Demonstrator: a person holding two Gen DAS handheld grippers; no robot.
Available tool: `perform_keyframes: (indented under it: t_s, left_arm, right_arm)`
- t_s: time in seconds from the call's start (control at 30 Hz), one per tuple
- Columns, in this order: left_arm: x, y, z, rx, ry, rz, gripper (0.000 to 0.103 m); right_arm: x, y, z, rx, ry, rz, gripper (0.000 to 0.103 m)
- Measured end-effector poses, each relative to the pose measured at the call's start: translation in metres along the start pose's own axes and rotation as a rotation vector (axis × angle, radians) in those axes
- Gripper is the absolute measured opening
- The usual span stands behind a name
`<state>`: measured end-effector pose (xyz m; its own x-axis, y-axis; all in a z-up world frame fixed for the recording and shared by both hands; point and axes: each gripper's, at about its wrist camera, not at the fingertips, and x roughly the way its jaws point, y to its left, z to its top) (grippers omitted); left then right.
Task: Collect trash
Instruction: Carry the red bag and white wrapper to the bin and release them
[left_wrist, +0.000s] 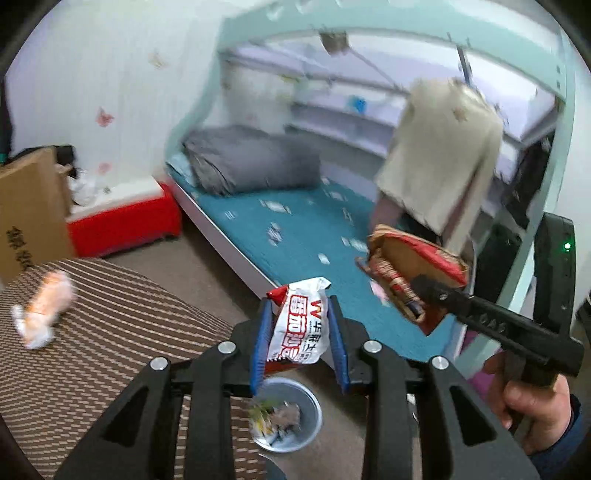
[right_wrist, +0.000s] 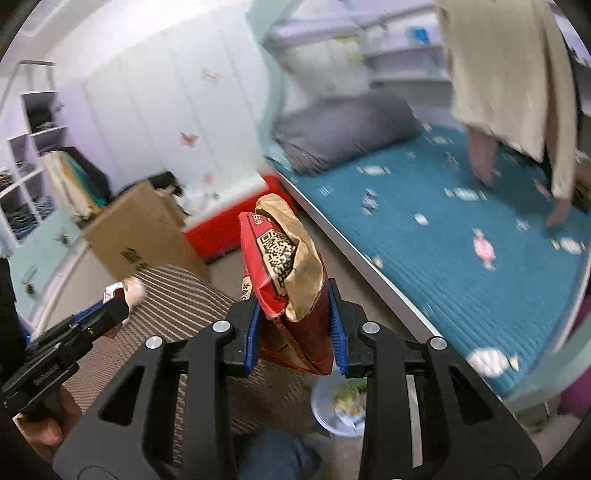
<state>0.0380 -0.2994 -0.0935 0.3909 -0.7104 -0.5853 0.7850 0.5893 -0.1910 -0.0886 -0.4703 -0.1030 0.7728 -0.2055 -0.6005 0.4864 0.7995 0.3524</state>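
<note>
My left gripper (left_wrist: 300, 325) is shut on a white and red snack wrapper (left_wrist: 301, 328) and holds it in the air above a pale blue trash bin (left_wrist: 291, 421) with litter inside. My right gripper (right_wrist: 295, 325) is shut on a red and brown paper bag (right_wrist: 286, 273); the bag also shows in the left wrist view (left_wrist: 413, 269), to the right of the left gripper. The bin shows below the right gripper too (right_wrist: 341, 406). An orange and white wrapper (left_wrist: 44, 310) lies on the striped brown table (left_wrist: 110, 325) to the left.
A bed with a teal mattress (left_wrist: 303, 236) and a grey pillow (left_wrist: 251, 158) stands behind. A person in a beige top (left_wrist: 439, 155) leans over the bed. A cardboard box (left_wrist: 26, 206) and a red box (left_wrist: 125, 221) sit by the white wall.
</note>
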Motion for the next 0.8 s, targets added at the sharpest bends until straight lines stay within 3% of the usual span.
perform_keyframes:
  t_s: [0.27, 0.53, 0.57, 0.63, 0.67, 0.7, 0.77, 0.8]
  left_arm:
    - [0.111, -0.018, -0.039, 0.028, 0.256, 0.019, 0.030]
    - [0.172, -0.006, -0.063, 0.028, 0.409, 0.045, 0.031]
    - [0.176, -0.006, -0.065, 0.031, 0.419, 0.049, 0.033]
    - [0.188, -0.005, -0.067, 0.037, 0.469, 0.052, 0.063]
    - [0.192, -0.006, -0.067, 0.039, 0.475, 0.058, 0.080]
    - [0.193, -0.009, -0.065, 0.049, 0.466, 0.060, 0.081]
    - [0.195, -0.011, -0.062, 0.081, 0.453, 0.094, 0.082]
    - [0.195, -0.012, -0.061, 0.086, 0.454, 0.092, 0.082]
  right_arm:
    - [0.080, -0.054, -0.048, 0.102, 0.205, -0.044, 0.031]
    - [0.148, -0.073, -0.074, 0.179, 0.340, -0.029, 0.031]
    - [0.153, -0.074, -0.077, 0.183, 0.350, -0.028, 0.031]
    - [0.168, -0.080, -0.083, 0.212, 0.382, -0.018, 0.035]
    - [0.173, -0.083, -0.085, 0.229, 0.388, -0.016, 0.056]
    - [0.177, -0.090, -0.088, 0.262, 0.391, -0.024, 0.073]
    - [0.183, -0.105, -0.094, 0.342, 0.394, -0.019, 0.088]
    - [0.183, -0.110, -0.095, 0.366, 0.394, -0.019, 0.090]
